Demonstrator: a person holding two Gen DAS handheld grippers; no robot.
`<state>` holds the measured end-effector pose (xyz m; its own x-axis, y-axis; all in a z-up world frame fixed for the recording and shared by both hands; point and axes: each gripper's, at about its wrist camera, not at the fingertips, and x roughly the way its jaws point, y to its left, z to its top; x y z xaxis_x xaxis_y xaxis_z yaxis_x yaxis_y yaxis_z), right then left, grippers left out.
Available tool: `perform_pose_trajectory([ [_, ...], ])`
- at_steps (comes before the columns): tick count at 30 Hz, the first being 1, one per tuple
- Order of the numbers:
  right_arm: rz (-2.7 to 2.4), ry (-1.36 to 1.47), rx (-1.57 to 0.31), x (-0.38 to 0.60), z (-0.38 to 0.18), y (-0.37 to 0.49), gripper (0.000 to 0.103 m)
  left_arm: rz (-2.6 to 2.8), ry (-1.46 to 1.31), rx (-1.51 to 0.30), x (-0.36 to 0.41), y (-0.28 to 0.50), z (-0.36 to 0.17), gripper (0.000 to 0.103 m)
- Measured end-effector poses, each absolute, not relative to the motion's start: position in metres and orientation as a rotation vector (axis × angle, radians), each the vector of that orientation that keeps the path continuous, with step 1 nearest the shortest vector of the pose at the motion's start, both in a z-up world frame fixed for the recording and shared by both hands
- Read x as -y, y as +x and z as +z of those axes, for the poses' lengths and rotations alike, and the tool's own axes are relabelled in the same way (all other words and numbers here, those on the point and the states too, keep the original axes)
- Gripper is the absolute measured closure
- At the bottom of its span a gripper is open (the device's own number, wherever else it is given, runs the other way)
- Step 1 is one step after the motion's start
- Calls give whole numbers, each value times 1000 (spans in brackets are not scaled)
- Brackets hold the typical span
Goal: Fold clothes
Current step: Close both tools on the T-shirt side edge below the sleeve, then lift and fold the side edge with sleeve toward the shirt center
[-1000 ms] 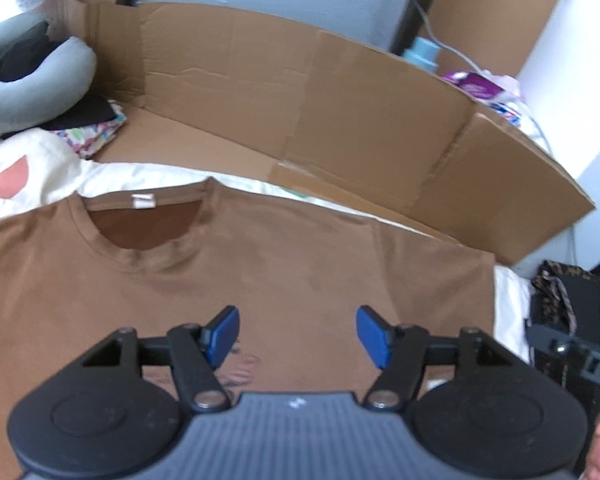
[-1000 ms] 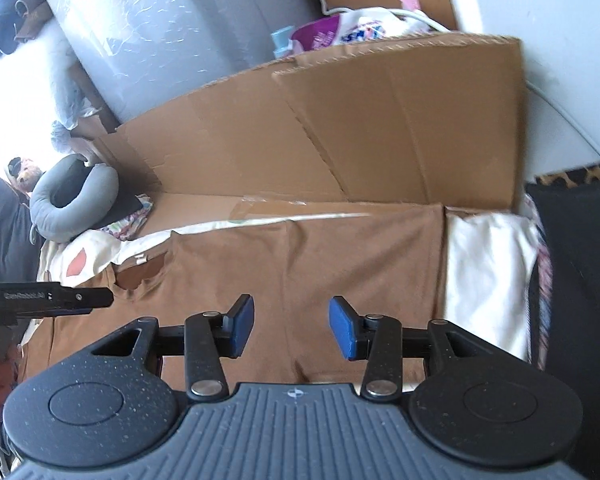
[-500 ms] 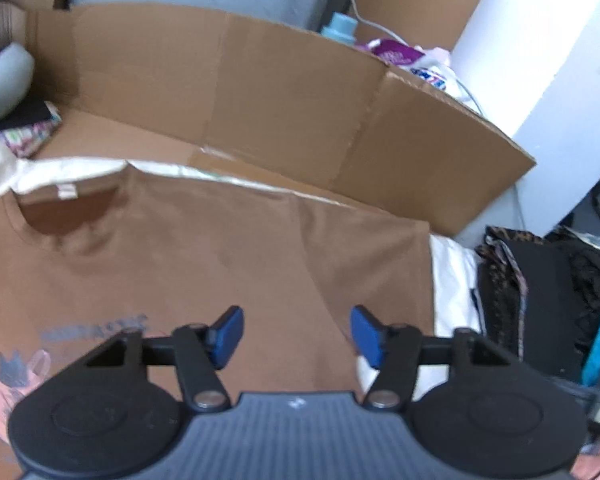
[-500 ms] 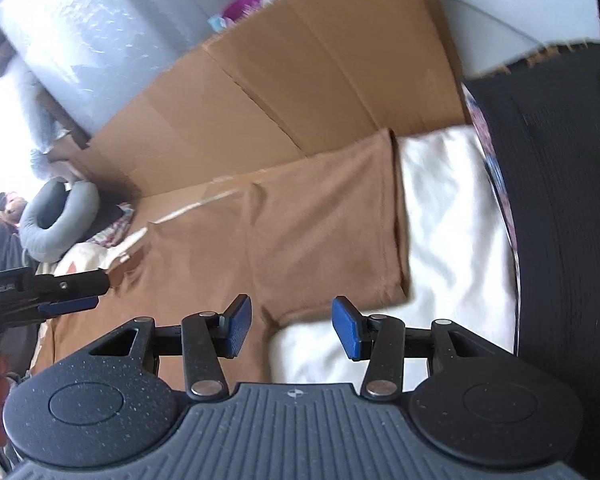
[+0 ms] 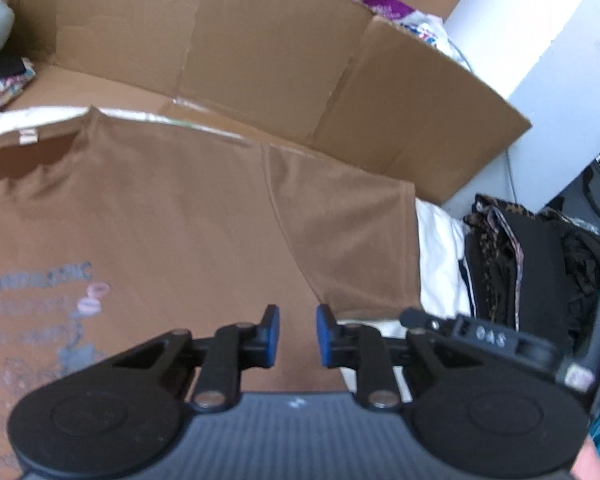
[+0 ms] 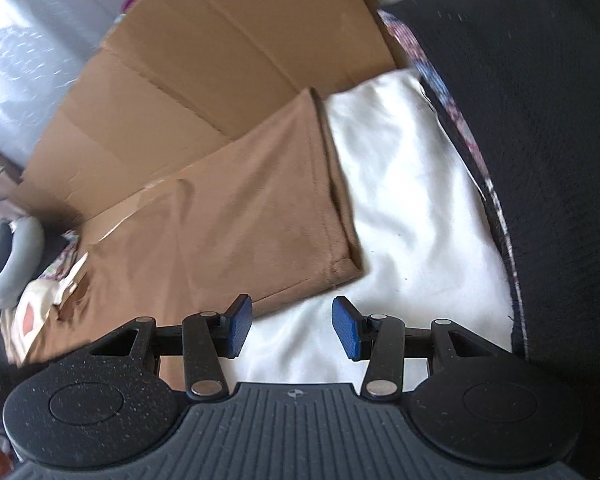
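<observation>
Home bedrm: neck pillow [image 6: 10, 256], clothes pile [image 5: 540, 264]

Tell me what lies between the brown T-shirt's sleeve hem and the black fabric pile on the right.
Only bare white sheet separates the brown T-shirt sleeve hem from the black fabric pile, clearest in the right wrist view.

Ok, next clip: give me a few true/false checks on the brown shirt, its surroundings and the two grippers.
1. The brown T-shirt lies spread flat, print side up. True.
2. The sleeve is already folded over the chest. False: it lies out flat toward the white sheet.
3. Cardboard stands behind the shirt. True.
4. The right gripper clamps the sleeve hem. False: its jaws stand apart, nothing between them.
5. The left gripper is above the shirt's body. True; its jaws are closing.
</observation>
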<state>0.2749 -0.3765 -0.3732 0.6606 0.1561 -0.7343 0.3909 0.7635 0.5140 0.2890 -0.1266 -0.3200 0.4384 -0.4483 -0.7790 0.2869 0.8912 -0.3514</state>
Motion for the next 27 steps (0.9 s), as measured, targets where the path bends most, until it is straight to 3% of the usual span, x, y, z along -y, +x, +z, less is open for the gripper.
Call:
perform_pose_trajectory([
  [3, -170, 752, -865, 381, -380, 282, 52, -462, -182, -1018, 126, 287, -328, 85],
  [7, -188, 795, -884, 386, -387, 294, 56, -472, -219, -1025, 121, 286, -338, 100],
  [9, -183, 799, -895, 387, -387, 301, 56, -479, -218, -1032, 123, 285, -343, 100],
  [11, -189, 808, -902, 390, -387, 304, 64, -486, -219, -1038, 126, 284, -348, 100],
  [13, -200, 824, -909, 394, -389, 306, 88, -489, -226, -1034, 130, 285, -352, 100],
  [15, -204, 835, -907, 398, -389, 306, 99, -491, -235, -1031, 134, 286, -355, 100],
  [27, -138, 777, -792, 405, -351, 310, 101, -508, -220, -1029, 151, 295, -365, 102],
])
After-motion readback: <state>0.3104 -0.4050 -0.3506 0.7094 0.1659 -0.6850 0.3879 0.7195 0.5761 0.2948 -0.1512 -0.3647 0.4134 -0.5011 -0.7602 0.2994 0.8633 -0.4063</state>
